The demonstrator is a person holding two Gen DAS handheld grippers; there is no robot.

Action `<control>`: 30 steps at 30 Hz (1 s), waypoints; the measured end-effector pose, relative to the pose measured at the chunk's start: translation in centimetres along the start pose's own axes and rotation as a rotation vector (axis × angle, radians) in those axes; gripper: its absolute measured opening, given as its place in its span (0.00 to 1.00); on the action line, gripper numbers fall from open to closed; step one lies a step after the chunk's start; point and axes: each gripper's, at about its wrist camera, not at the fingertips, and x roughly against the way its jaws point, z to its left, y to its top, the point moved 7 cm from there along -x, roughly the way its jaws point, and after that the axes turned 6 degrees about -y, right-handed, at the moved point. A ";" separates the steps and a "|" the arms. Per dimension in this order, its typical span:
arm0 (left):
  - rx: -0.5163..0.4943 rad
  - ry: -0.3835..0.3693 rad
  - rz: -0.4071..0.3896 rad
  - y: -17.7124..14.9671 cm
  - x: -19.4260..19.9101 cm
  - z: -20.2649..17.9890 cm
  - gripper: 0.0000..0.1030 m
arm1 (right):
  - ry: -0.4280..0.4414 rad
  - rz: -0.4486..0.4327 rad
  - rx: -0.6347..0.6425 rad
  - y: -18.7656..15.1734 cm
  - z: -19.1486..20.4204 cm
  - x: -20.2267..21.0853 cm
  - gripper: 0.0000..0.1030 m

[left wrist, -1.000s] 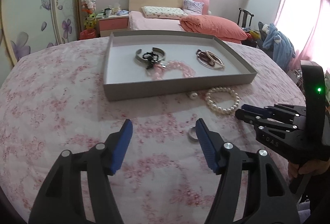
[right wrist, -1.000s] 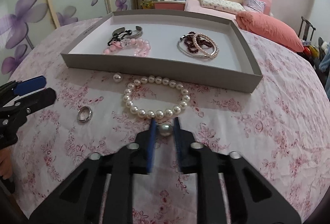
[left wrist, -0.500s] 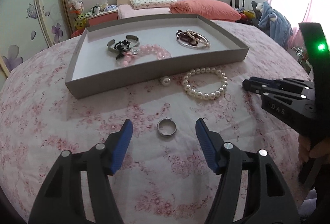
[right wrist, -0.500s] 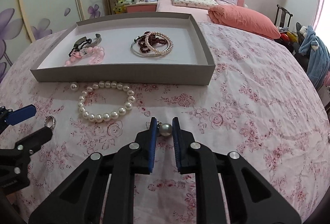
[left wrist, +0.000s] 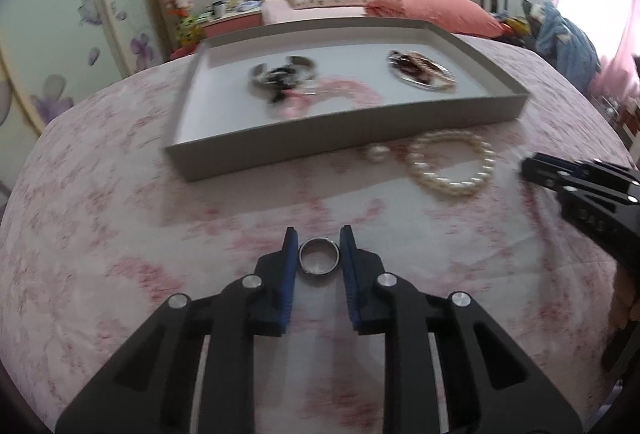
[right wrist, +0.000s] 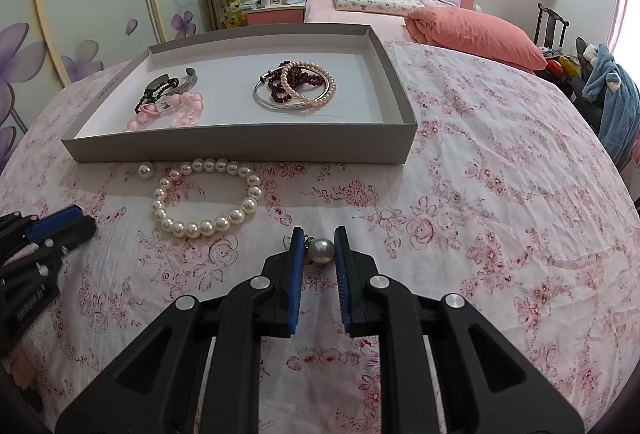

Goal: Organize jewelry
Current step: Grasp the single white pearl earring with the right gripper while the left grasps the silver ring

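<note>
Sorting is partway done: several bracelets lie in the tray, the left hand-held gripper has just closed around a ring, the right hand-held gripper clamps a pearl earring, and a pearl bracelet and loose pearl wait on the table.

To your right of the shallow grey cardboard tray the floral tabletop lies bare; the white pearl bracelet and loose pearl crowd its front wall.

The ring is polished metal. The pearl bracelet has a glossy sheen. The tray looks like matt grey cardboard. The flowered bedspread is soft, creased cloth.
</note>
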 end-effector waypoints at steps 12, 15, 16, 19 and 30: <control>0.059 -0.004 -0.005 -0.1 0.2 2.0 0.22 | 0.005 0.001 -0.004 0.0 -0.1 0.0 0.16; 0.059 -0.003 -0.005 -0.1 0.2 2.0 0.22 | 0.005 0.001 -0.004 0.0 -0.1 0.0 0.16; 0.059 -0.004 -0.005 -0.1 0.2 2.0 0.22 | 0.005 0.001 -0.004 0.0 -0.1 0.0 0.16; 0.058 -0.003 -0.005 -0.1 0.2 2.0 0.22 | 0.005 0.002 -0.004 0.0 -0.1 0.0 0.16; 0.058 -0.003 -0.005 -0.1 0.2 2.0 0.22 | 0.007 0.002 -0.006 0.0 -0.1 0.0 0.16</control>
